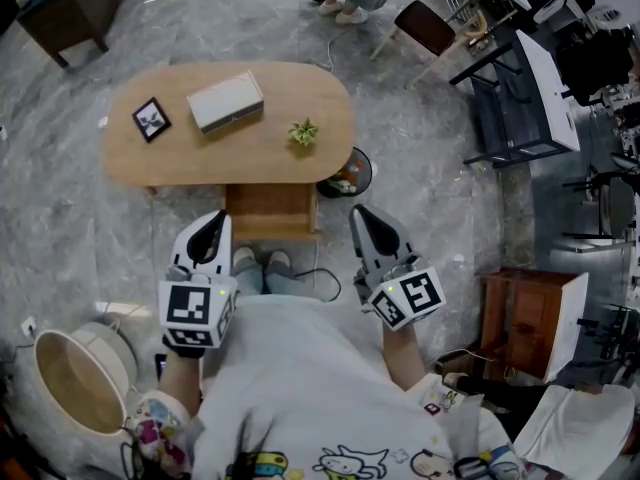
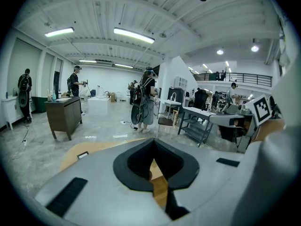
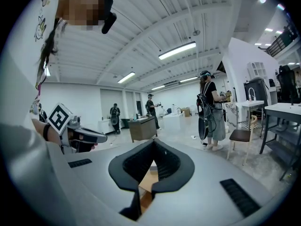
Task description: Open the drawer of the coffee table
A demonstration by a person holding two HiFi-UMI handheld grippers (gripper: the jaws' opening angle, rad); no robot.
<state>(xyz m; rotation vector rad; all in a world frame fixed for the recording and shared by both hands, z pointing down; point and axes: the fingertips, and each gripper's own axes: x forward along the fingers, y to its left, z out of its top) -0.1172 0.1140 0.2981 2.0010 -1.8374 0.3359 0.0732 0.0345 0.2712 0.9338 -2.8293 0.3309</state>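
Note:
The oval wooden coffee table (image 1: 170,153) stands ahead of me in the head view, carrying a small photo frame (image 1: 151,119), a white box (image 1: 226,101) and a little green plant (image 1: 304,131). Its wooden drawer (image 1: 270,211) juts out from the near side, just beyond my feet. My left gripper (image 1: 207,230) hangs to the left of the drawer and my right gripper (image 1: 368,223) to its right; both are shut, empty and apart from it. In the left gripper view the left gripper (image 2: 153,161) has its jaws together, with the tabletop (image 2: 94,149) behind. The right gripper (image 3: 151,166) is likewise shut.
A round black bin (image 1: 347,173) sits by the table's right end. A wicker basket (image 1: 75,378) is at my left, a wooden cabinet (image 1: 520,318) at my right, a chair (image 1: 425,26) and desks beyond. A cable (image 1: 325,283) lies by my feet. People stand across the room.

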